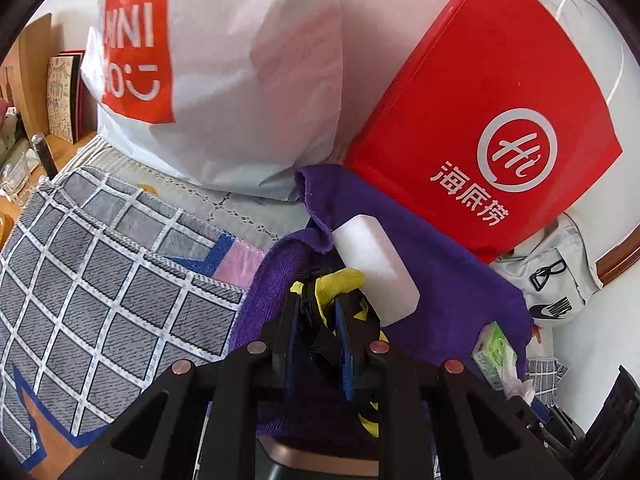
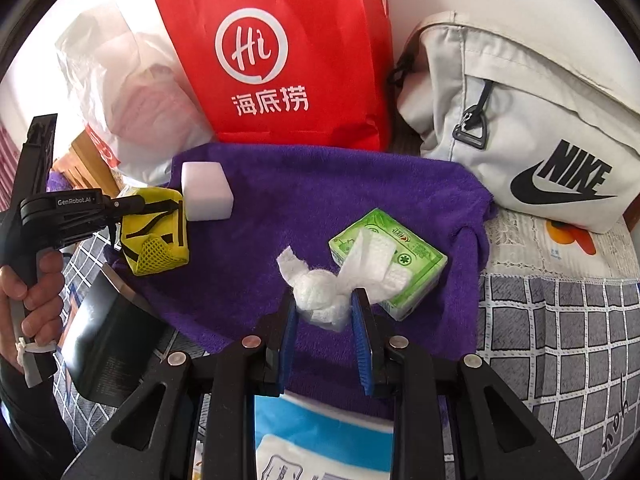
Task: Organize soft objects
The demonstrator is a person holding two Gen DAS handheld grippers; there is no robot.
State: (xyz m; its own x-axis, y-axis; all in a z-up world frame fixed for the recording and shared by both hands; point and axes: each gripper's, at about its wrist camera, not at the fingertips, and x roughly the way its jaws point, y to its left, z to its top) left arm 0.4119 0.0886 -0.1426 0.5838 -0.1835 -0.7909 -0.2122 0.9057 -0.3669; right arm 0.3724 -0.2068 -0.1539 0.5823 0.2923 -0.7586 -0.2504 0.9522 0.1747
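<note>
Purple towel covers the middle of a surface draped in a grey grid-patterned cloth, with a red paper bag, a white plastic bag and a grey Nike bag standing along the white wall behind. On the towel lie a white foam block and a green tissue pack. The right hand-held gripper has its blue pads pressed against a crumpled white tissue ball, just beside the pack. The left hand-held gripper is clamped on a yellow mesh pouch, touching the foam block. Only the left view shows the wooden desk edge with a glass; only the right view shows the person's hand on the handle.
</note>
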